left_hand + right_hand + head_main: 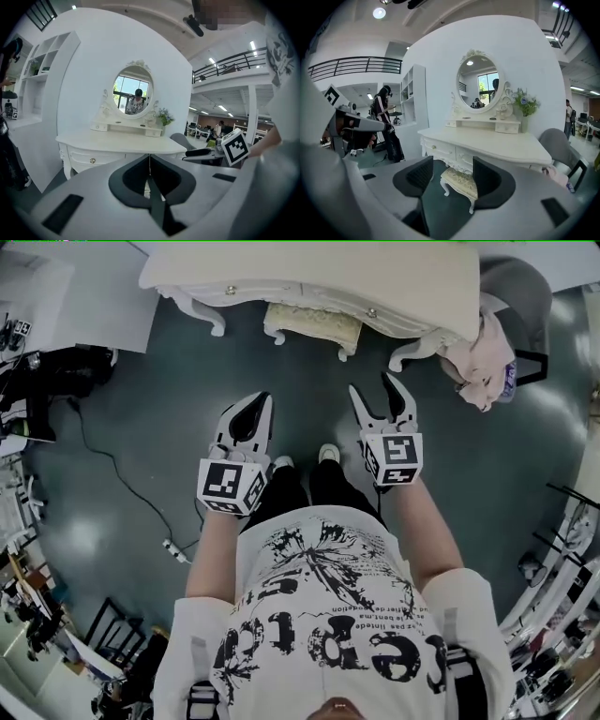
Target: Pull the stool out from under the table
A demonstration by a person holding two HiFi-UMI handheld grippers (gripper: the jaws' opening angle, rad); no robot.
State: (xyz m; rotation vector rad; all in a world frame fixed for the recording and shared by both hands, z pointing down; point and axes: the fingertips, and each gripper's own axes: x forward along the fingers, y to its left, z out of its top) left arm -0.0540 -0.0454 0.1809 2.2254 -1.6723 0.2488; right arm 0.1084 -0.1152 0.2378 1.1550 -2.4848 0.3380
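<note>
Trouble here would most likely start with the grip. The stool (313, 326) sits tucked under the white bench (309, 268), its cushioned seat partly beneath the drawer front, and both tools hang well short of it. The left hand-held gripper (150, 158) has its jaws pressed together on nothing; unless it opens before it arrives, it can only push the stool deeper. The right hand-held gripper (452, 169) has its jaws spread and empty, with the stool framed between them farther off. A bite on the soft cushion edge alone would probably slip. A one-sided pull would likely swing the stool, so that a curved leg knocks a bench leg (211, 317). Lifting on the way out could bump the seat against the bench's underside and shake the mirror (480, 84) and the small pot of flowers (524, 104) on top.

A grey chair (516, 292) with a pink cloth (480, 357) draped on it stands just beside the bench's right end, and is in the way only if the pull drifts right. A cable (112, 465) runs over the floor on the left to a power strip (174, 549), well apart from the stool. The person's own shoes (305, 457) stand straight in the line of the pull, so a step back will be needed.
</note>
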